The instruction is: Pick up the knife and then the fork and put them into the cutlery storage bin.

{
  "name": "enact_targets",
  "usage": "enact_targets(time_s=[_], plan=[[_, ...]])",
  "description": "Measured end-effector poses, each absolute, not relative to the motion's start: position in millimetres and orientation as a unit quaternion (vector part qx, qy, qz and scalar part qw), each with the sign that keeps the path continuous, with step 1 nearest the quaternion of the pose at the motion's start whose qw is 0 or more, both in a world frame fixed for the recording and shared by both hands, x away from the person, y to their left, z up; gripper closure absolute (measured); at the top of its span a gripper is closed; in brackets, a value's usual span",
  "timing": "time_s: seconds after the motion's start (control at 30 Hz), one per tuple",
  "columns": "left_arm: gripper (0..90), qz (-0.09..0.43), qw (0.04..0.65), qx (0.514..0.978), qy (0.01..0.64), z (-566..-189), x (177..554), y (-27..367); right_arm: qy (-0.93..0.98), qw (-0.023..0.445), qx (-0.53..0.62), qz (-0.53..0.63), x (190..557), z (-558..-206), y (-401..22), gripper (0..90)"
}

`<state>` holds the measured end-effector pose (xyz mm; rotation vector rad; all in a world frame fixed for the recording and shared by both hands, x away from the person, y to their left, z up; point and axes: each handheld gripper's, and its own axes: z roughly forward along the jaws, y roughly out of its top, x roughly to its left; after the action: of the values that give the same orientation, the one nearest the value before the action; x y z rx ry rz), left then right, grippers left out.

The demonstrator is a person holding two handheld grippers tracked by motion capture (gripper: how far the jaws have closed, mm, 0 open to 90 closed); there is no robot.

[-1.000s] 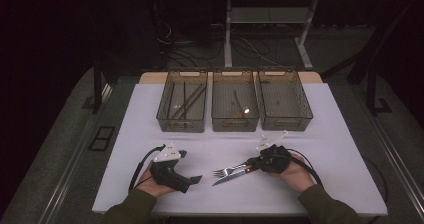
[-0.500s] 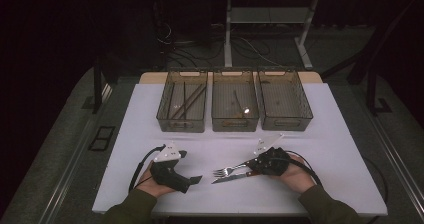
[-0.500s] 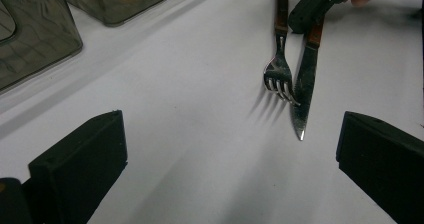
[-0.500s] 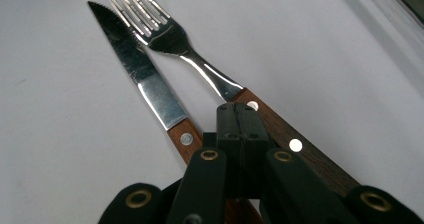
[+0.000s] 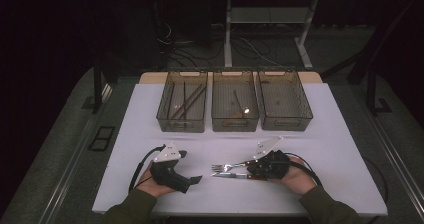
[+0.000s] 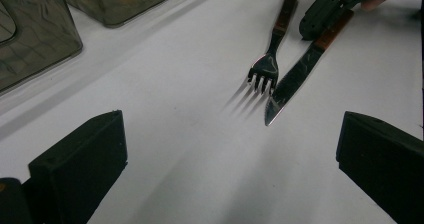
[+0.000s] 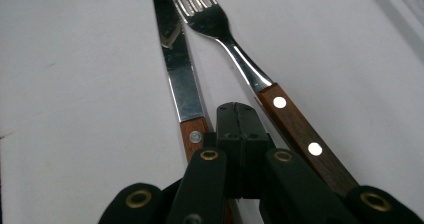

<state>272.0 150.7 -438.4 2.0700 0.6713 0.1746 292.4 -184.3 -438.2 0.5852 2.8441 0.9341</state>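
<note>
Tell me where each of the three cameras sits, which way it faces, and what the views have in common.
High view: above the person's side, looking forward and down on the white table and three bins; both forearms enter from the bottom.
Left gripper view: rides the left gripper, looking along its open jaws at the fork and knife.
Right gripper view: rides the right gripper, looking over its shut jaws, which rest between the two wooden handles.
Shared: all three show the fork and knife lying side by side.
</note>
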Motion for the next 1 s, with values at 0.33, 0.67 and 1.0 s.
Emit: enact_targets(time_s=[0.33, 0.67, 1.0], plan=[[0.0, 0.071, 0.461, 0.841, 0.273, -438.2, 271.8, 150.8, 0.939, 0.029, 0.16, 0.303, 285.6, -437.6, -181.9, 90.0], [0.0, 0.071, 0.462, 0.841, 0.273, -438.0, 271.6, 150.7, 0.937, 0.035, 0.174, 0.301, 280.8, -435.3, -181.6, 90.0], [0.0, 0.071, 0.464, 0.84, 0.271, -437.4, 270.8, 149.9, 0.913, 0.017, 0.238, 0.33, 277.1, -419.6, -196.6, 72.4]])
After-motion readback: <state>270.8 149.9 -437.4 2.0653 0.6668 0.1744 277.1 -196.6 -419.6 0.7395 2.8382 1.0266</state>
